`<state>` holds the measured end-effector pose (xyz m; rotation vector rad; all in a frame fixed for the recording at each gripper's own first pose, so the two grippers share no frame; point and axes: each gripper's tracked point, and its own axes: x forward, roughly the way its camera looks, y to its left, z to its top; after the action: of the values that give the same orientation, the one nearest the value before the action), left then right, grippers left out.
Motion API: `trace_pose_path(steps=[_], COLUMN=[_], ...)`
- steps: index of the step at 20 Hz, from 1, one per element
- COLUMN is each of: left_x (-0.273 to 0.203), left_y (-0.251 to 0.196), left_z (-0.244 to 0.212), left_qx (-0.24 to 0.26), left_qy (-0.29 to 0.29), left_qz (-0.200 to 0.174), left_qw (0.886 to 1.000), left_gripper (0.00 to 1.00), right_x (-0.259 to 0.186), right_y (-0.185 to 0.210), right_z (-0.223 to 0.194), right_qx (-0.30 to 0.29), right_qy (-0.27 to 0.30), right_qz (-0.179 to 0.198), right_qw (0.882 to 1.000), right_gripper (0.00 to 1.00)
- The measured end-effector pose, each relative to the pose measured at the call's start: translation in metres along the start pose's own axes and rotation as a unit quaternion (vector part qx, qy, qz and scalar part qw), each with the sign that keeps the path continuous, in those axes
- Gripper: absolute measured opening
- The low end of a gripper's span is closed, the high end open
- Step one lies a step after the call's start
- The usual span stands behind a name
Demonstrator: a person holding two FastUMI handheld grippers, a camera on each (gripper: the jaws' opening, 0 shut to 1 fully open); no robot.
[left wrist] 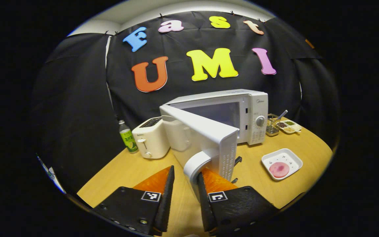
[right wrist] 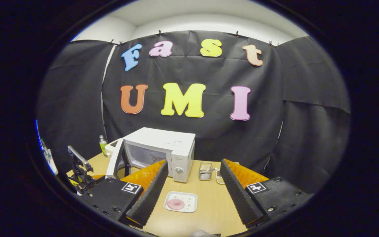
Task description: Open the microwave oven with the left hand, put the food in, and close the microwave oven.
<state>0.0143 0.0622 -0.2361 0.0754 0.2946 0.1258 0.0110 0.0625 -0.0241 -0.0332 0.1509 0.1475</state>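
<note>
The white microwave (left wrist: 242, 112) stands at the back of the wooden table (left wrist: 133, 168), its door (left wrist: 209, 138) swung out toward me. The door's curved handle (left wrist: 194, 164) sits between the fingers of my left gripper (left wrist: 185, 172), against the right finger and apart from the left one, so this gripper is open. A round pink piece of food (left wrist: 279, 169) lies on a white square plate (left wrist: 293, 158) to the right. In the right gripper view, my right gripper (right wrist: 193, 163) hangs wide open above the plate (right wrist: 189, 197) and the food (right wrist: 175, 204). The left gripper (right wrist: 81, 171) shows by the open door (right wrist: 114, 161).
A white toaster (left wrist: 150, 140), a white jug (left wrist: 176, 133) and a green-labelled bottle (left wrist: 128, 138) stand left of the microwave. Right of it are a wire utensil basket (left wrist: 272, 126) and a divided dish (left wrist: 290, 126). The table's curved front edge runs close under both grippers.
</note>
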Motion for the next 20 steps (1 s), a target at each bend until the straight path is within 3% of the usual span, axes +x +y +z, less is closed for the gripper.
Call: trace_pose_path(steps=[1,3,4,7,10,11,12,14,18,19,20], left_x=[-0.004,-0.011,-0.015,-0.025,-0.041,-0.046,-0.051,-0.062,-0.085,-0.089,-0.094], left_y=[0.012,0.037,0.046,0.067,0.103,0.116,0.126,0.141,0.143,0.139,0.132], left_z=[-0.002,-0.011,-0.014,-0.019,-0.019,-0.022,-0.024,-0.025,-0.012,-0.006,0.003], left_qx=[-0.014,-0.032,-0.037,-0.048,-0.017,-0.015,-0.024,-0.032,-0.033,-0.034,-0.033], left_qy=[0.003,0.015,0.017,0.020,-0.004,0.000,0.006,0.013,0.002,-0.002,-0.010], left_qz=[0.003,0.016,0.019,0.019,0.045,0.057,0.066,0.083,0.093,0.090,0.082], left_qw=[1.000,0.999,0.999,0.998,0.999,0.998,0.998,0.996,0.995,0.995,0.996], left_gripper=[0.36,0.71,0.84,0.90,0.91,0.92,0.94,0.94,0.95,0.94,0.94], right_x=[0.000,-0.001,-0.002,-0.002,0.000,0.001,0.004,0.008,0.023,0.030,0.038], right_y=[0.005,0.014,0.016,0.024,0.032,0.035,0.037,0.041,0.034,0.028,0.021], right_z=[0.000,-0.004,-0.006,-0.009,-0.013,-0.015,-0.017,-0.020,-0.037,-0.046,-0.059], right_qx=[-0.004,-0.009,-0.009,-0.006,-0.006,-0.007,-0.005,-0.001,-0.004,-0.003,0.000], right_qy=[-0.002,-0.002,-0.002,0.001,0.002,0.004,0.006,0.010,0.021,0.029,0.042], right_qz=[0.005,0.014,0.016,0.024,0.029,0.033,0.038,0.044,0.042,0.040,0.038], right_qw=[1.000,1.000,1.000,1.000,1.000,0.999,0.999,0.999,0.999,0.999,0.998], right_gripper=[1.00,1.00,1.00,1.00,1.00,0.92,1.00,1.00,1.00,0.92,0.92])
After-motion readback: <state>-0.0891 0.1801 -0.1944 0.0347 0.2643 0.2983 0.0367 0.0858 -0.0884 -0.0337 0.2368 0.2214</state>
